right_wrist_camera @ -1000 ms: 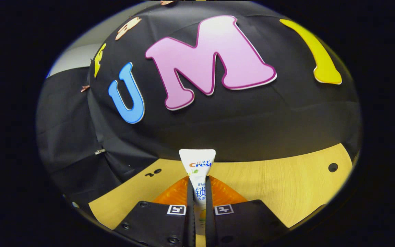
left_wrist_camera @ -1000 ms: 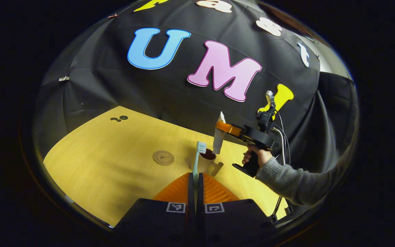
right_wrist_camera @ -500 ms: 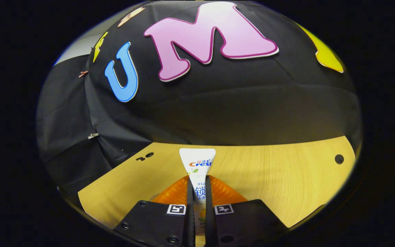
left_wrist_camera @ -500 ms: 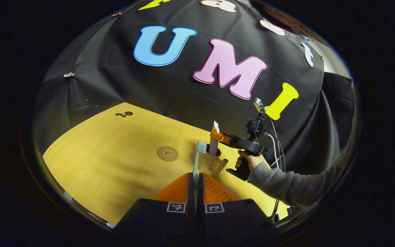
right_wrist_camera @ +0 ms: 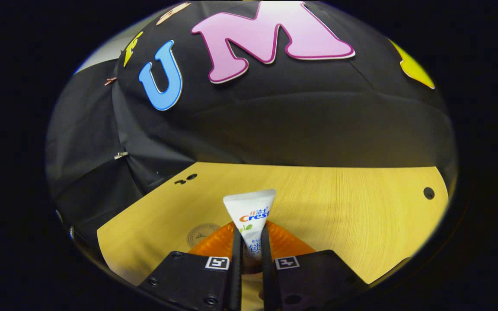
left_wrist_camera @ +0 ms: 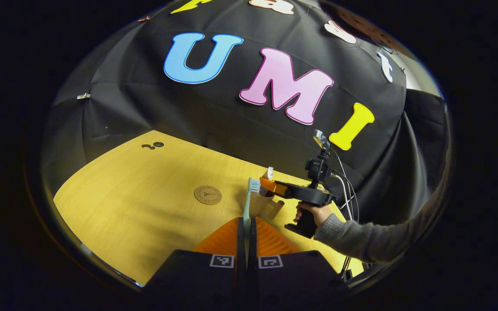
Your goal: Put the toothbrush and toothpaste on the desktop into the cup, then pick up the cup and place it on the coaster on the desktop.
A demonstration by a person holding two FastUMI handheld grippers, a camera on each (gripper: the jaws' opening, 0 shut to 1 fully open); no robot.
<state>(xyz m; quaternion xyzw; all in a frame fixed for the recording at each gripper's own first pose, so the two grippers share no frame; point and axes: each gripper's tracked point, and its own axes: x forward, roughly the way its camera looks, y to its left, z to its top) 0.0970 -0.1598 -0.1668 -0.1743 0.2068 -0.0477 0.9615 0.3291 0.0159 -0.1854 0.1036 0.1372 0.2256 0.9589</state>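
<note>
The cup stood on the desktop, and everything else is placed from it. The toothpaste was upright in the cup's mouth, crimped end up and lower end sunk below the rim, probably so the tube could drop straight in and lean on the wall rather than tip out. In the left gripper view only its white top showed above the cup.

The right gripper hung level just above the cup's rim, its jaws narrow and each finger against a side of the tube; whether the grip was firm or already slackening I could not tell. A hand in a grey sleeve held that gripper from the side of the cup away from the coaster.

The toothbrush was on the near side of the cup, bristles up and about level with the rim, not yet inside. The left gripper had its jaws pressed together on the handle, which kept the brush vertical and ready to follow the tube in.

The coaster lay flat and bare near the cup, waiting for the last step.
</note>
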